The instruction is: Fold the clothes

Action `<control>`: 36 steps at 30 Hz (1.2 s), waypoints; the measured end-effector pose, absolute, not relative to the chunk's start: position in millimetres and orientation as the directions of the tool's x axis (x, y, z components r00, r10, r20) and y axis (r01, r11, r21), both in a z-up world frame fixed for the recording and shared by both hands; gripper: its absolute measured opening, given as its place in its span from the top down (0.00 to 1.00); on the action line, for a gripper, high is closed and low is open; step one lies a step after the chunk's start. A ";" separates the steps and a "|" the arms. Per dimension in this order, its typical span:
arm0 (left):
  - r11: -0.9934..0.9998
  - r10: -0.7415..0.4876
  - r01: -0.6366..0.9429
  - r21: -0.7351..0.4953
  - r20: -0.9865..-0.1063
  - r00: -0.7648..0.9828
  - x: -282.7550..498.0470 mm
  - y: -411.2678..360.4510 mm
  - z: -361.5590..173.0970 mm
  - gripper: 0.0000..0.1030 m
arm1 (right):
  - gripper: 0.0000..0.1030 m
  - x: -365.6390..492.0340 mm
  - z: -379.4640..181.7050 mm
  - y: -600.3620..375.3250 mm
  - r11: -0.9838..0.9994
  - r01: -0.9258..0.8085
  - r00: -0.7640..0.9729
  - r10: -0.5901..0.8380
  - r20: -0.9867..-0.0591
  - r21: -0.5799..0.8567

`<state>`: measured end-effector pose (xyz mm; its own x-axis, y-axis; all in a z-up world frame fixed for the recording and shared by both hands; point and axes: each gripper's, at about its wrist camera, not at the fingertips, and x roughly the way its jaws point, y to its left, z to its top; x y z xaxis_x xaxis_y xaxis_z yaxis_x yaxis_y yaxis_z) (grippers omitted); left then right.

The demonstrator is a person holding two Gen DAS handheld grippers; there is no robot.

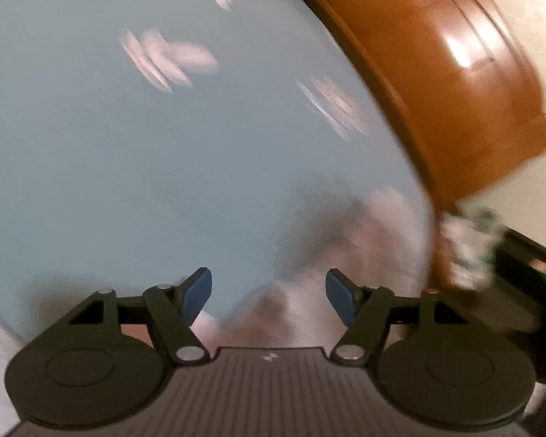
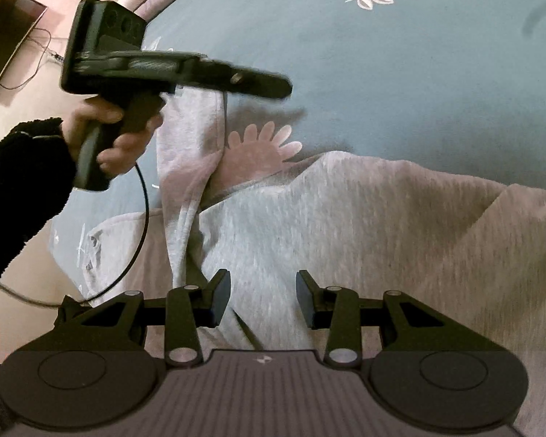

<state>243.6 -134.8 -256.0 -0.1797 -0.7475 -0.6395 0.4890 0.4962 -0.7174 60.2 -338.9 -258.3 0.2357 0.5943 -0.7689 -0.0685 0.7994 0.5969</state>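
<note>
Roughly, garment: grey sweatshirt (image 2: 345, 225) spread on blue bed sheet (image 2: 382, 73), sleeve (image 2: 189, 138) upward.
handling: soft, light, limp; pinch hem or sleeve edge.
left gripper (image 1: 269, 298): jaws wide, empty.
right gripper (image 2: 262, 298): jaws half-open over fabric, not pinching.

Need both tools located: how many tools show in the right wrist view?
2: the right tool at the bottom, above the grey garment; the left tool upper left, in a hand.

We see the sweatshirt (image 2: 345, 225) lying on the bed sheet (image 2: 382, 73). One sleeve (image 2: 189, 153) lies out past it, under our left gripper (image 2: 265, 85). The wooden board (image 1: 455, 73) stands to the right of the bed.
</note>
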 end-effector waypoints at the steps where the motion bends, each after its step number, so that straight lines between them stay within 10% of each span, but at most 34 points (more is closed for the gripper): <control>1: 0.476 -0.749 0.478 -0.739 -0.625 -0.221 241.8 -138.7 -260.3 0.33 | 0.57 57.9 -256.7 -341.8 0.798 -0.076 0.231 0.597 -0.768 0.597; 8: 0.435 -0.718 0.414 -0.800 -0.585 -0.377 236.6 -161.0 -294.9 0.33 | 0.56 56.6 -259.9 -343.4 0.797 -0.086 0.215 0.601 -0.770 0.598; 14: 0.287 -0.801 0.212 -0.934 -0.356 -0.482 248.9 -177.1 -318.1 0.26 | 0.56 50.4 -265.8 -338.4 0.800 -0.081 0.197 0.598 -0.777 0.595; 22: 0.137 -0.988 0.013 -0.990 -0.138 -0.073 291.5 -109.2 -308.5 0.26 | 0.52 43.0 -265.0 -345.7 0.807 -0.045 0.211 0.584 -0.784 0.589; 30: 0.323 -0.890 0.163 -0.932 -0.358 -0.282 275.9 -136.4 -304.2 0.25 | 0.51 44.0 -268.5 -349.8 0.803 -0.038 0.209 0.588 -0.781 0.595; 36: 0.405 -0.711 0.592 -0.696 -0.647 -0.274 240.6 -173.3 -280.5 0.27 | 0.52 48.3 -261.9 -352.9 0.811 -0.078 0.213 0.581 -0.785 0.579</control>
<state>240.6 -173.3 -280.5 -0.2742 -0.7112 -0.6472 0.5923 0.4053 -0.6964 48.3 -352.9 -261.9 0.2132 0.5814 -0.7852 -0.0783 0.8112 0.5795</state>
